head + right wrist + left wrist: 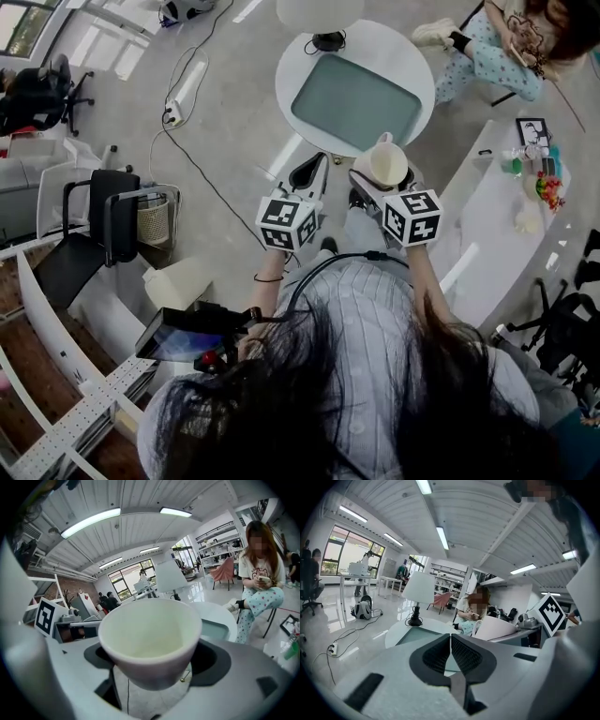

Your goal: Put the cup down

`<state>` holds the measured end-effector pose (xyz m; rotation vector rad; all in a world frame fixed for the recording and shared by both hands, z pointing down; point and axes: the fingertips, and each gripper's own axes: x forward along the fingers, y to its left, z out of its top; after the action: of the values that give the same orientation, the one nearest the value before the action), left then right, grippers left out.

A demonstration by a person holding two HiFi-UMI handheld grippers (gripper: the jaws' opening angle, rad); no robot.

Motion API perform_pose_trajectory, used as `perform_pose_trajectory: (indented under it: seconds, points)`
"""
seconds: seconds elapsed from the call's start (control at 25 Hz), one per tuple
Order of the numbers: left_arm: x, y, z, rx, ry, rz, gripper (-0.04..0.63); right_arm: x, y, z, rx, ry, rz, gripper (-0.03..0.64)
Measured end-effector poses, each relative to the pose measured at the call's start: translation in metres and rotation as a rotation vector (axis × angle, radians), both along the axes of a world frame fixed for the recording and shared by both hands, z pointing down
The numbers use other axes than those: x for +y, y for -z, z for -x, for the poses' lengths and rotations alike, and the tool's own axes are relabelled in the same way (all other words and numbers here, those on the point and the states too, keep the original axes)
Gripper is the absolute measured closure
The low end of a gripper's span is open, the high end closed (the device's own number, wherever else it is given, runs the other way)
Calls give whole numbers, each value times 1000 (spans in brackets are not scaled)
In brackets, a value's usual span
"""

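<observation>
We hold the white cup [150, 639] clamped between the jaws of the right gripper [382, 180], in the air by the near rim of the round table [417, 70]. The left gripper [450, 639] hangs beside it, farther from the table's rim, jaws pressed together on nothing. Letting go here could, we judge, send the cup past the rim to the floor. A tilted landing on the table might tip it.

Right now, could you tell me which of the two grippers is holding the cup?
The right gripper: its fingers clasp the white cup, while the left gripper has its fingers closed together on nothing.
</observation>
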<state>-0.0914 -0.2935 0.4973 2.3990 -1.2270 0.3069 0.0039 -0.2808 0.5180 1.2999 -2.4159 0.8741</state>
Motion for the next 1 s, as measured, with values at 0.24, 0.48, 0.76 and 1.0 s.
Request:
perform_pose_trajectory:
  seconds: [0.24,0.48,0.76,1.0]
  points:
    - [-28,-11,-9,-19,10,31,578,-32,-19,-23,7,-23,23,184]
    - [-50,-23,-24,-37,-4,60,578,-63,-56,-41,23,-43,78,184]
    - [-75,-26,-39,-56,-35,70,578,-88,-95,-49,72,-34,116,184]
    - [-92,-27,-50,-63,-44,64,578,-97,-129,-54,115,-20,137,184]
